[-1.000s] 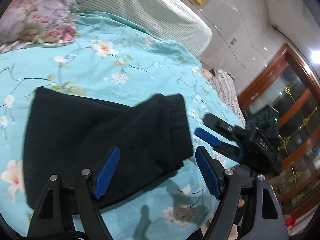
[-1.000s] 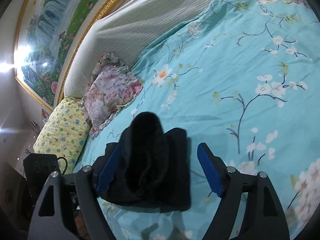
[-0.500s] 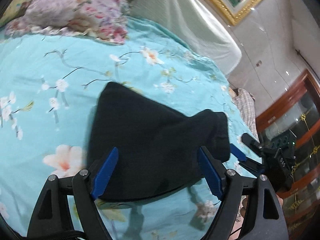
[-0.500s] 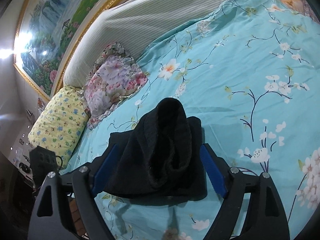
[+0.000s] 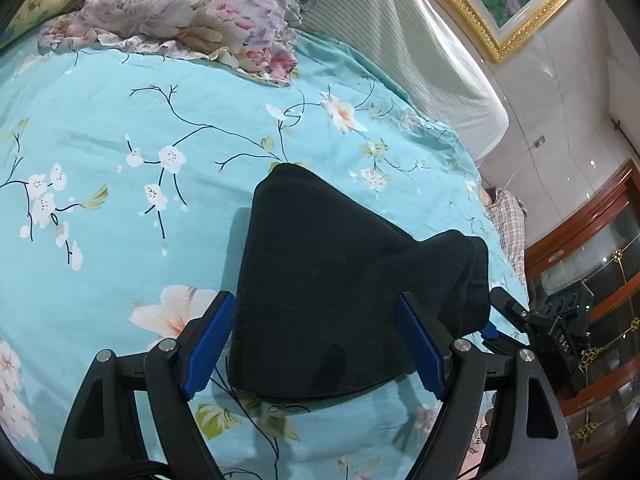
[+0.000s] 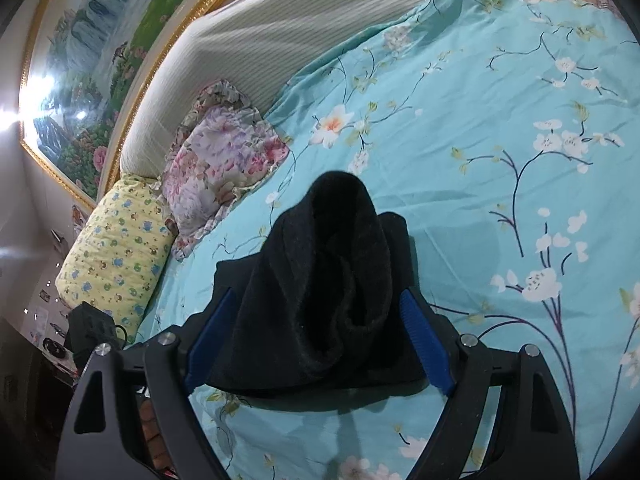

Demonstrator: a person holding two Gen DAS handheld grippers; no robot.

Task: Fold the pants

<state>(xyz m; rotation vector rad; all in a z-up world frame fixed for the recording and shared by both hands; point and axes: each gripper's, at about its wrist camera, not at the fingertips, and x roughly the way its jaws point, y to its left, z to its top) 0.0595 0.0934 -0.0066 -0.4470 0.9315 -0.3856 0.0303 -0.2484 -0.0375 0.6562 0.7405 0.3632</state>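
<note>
- Both grippers stand with jaws wide apart: the left gripper (image 5: pixel 316 344) straddles the near edge of the pants (image 5: pixel 344 296), and the right gripper (image 6: pixel 316 344) straddles the bundle from its own side. In neither view do the blue pads press the cloth, so nothing is clamped.
- Location of the workpiece: the pants (image 6: pixel 320 292) lie as a compact black bundle on the turquoise floral bedspread (image 5: pixel 120 200), near the edge of the bed and well apart from the floral pillow (image 5: pixel 192 4) and the yellow pillow (image 6: pixel 116 248).
- Condition: the left view shows a broad, fairly flat panel tapering to a point at the far side. The right view shows a rolled, puffed ridge standing above the flat layers, so the fold is judged not yet flat.
- Handling: the fabric looks thick, soft and limp, probably fleece or knit. Expect it to sag, hold no crease unaided, and spring back where bulky. It is judged light and not fragile.
- Grip points: take the raised roll at its outer end with the right gripper, and pinch all layers of the near edge with the left. A shallow pinch may catch only the top layer.
</note>
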